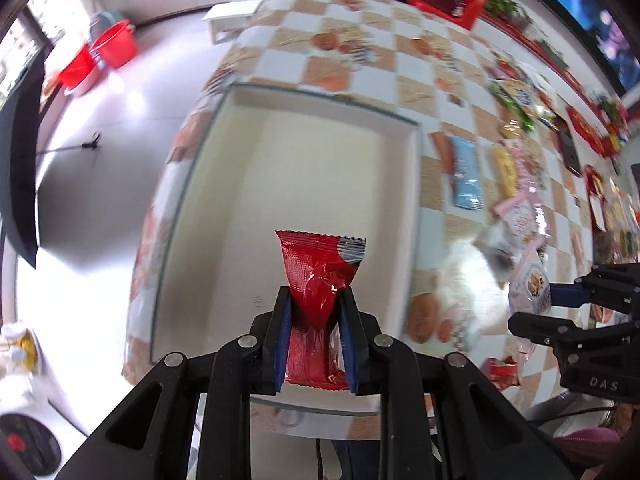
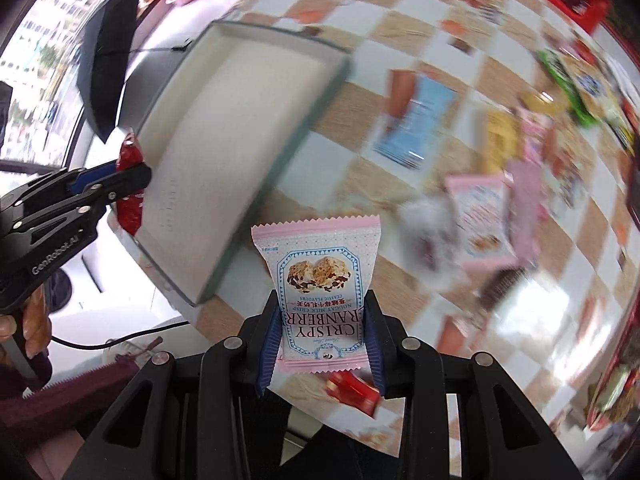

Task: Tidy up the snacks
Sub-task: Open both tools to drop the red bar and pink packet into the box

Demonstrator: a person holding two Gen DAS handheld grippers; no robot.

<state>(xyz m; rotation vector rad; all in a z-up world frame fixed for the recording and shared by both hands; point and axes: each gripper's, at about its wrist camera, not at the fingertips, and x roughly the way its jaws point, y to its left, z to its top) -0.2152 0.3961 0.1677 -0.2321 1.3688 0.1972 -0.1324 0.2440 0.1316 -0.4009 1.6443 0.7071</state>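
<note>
My left gripper [image 1: 315, 300] is shut on a red snack packet [image 1: 320, 272] and holds it above the near end of a shallow white box [image 1: 224, 168]. My right gripper [image 2: 322, 308] is shut on a pink "Crispy Cranberry" packet [image 2: 320, 276], held above the table just right of the box [image 2: 320, 92]. The left gripper [image 2: 132, 176] with the red packet [image 2: 130, 206] shows at the box's near left corner in the right wrist view. The right gripper [image 1: 560, 304] with the pink packet [image 1: 530, 284] shows at the right in the left wrist view.
The table has a checkered cloth [image 1: 360, 40]. Several loose snack packets lie to the right of the box, among them a blue one [image 1: 466, 172], a yellow one [image 1: 506, 168] and a small red one [image 2: 352, 392] near the table's front edge. A black umbrella [image 1: 20, 152] stands on the floor at left.
</note>
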